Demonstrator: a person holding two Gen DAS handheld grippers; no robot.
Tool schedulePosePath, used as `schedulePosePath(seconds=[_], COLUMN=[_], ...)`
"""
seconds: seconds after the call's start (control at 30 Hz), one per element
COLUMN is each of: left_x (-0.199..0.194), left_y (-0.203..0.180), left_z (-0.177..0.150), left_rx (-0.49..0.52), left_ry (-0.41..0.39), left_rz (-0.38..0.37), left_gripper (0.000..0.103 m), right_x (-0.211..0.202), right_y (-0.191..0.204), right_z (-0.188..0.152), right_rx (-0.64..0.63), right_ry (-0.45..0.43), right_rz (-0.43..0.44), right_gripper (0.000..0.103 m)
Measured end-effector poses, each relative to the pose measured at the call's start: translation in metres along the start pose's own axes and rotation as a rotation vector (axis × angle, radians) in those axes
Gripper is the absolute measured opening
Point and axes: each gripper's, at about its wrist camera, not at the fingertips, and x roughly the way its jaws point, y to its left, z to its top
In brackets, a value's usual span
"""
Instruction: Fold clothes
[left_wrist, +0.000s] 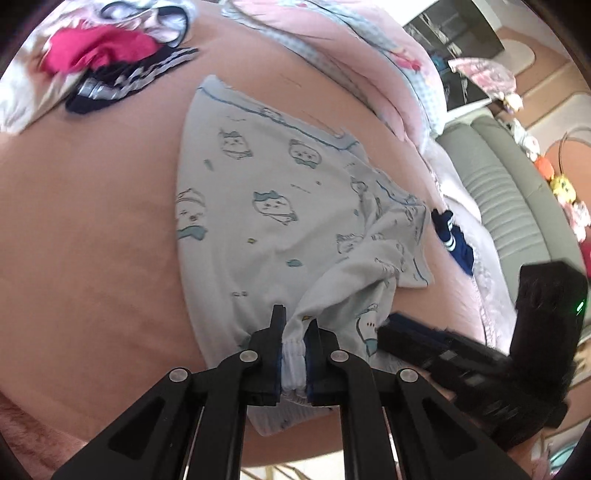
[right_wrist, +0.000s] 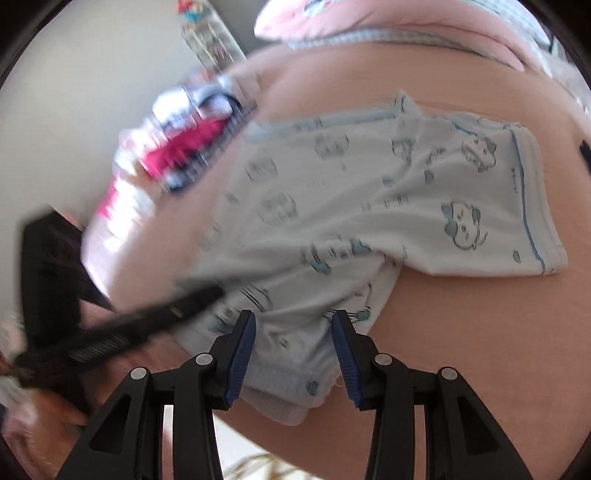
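Observation:
Pale blue shorts (left_wrist: 277, 192) printed with cartoon animals lie spread on the pink bed sheet (left_wrist: 92, 221). My left gripper (left_wrist: 295, 321) is shut on the gathered white waistband at the near edge. The right gripper's black frame (left_wrist: 443, 350) reaches in from the right, its tip at the same bunched edge. In the right wrist view, the right gripper (right_wrist: 293, 325) stands open, its blue pads (right_wrist: 240, 350) on either side of the shorts (right_wrist: 369, 192) without pressing the cloth. The left gripper's frame (right_wrist: 166, 314) shows there as a blurred dark bar lying on the cloth at the left.
A pile of clothes (left_wrist: 99, 48), red and navy-striped, sits on the sheet beyond the shorts. A navy sock (left_wrist: 452, 236) lies right of them. A folded pink quilt (left_wrist: 351, 48) borders the far side. A grey-green padded headboard (left_wrist: 509, 184) and soft toys (left_wrist: 561, 184) are at the right.

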Motion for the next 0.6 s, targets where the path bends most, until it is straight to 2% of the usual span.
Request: schedulePosePath(seconds=[0.03, 0.1, 0.2, 0.3, 0.37, 0.5, 0.53, 0.57, 0.6], left_x=[0.002, 0.004, 0.010, 0.004, -0.008, -0.027, -0.025, -0.022, -0.019], left_y=[0.002, 0.003, 0.001, 0.009, 0.009, -0.001, -0.003, -0.003, -0.003], left_z=[-0.001, -0.005, -0.012, -0.011, -0.013, -0.017, -0.018, -0.021, -0.023], left_rx=[-0.007, 0.003, 0.064, 0.031, 0.036, 0.103, 0.111, 0.114, 0.117], left_ry=[0.007, 0.023, 0.048, 0.050, 0.008, -0.068, -0.054, -0.040, -0.025], left_rz=[0.001, -0.004, 0.032, -0.003, -0.011, -0.013, -0.009, -0.004, 0.002], left_gripper=[0.007, 0.007, 0.010, 0.014, 0.020, 0.020, 0.019, 0.010, 0.008], right_x=[0.008, 0.009, 0.002, -0.009, -0.017, -0.025, -0.021, -0.012, -0.004], right_y=[0.000, -0.003, -0.016, -0.034, -0.041, -0.058, -0.061, -0.061, -0.061], right_z=[-0.006, -0.020, -0.033, -0.043, -0.046, -0.043, -0.041, -0.038, -0.036], right_rx=[-0.018, -0.059, -0.022, 0.075, 0.117, 0.264, 0.285, 0.287, 0.286], right_ry=[0.036, 0.037, 0.068, 0.080, 0.057, -0.046, -0.045, -0.013, 0.015], right_rz=[-0.030, -0.070, -0.088, -0.013, 0.031, 0.115, 0.142, 0.168, 0.189], right_gripper=[0.043, 0.042, 0.047, 0.048, 0.049, 0.050, 0.050, 0.050, 0.050])
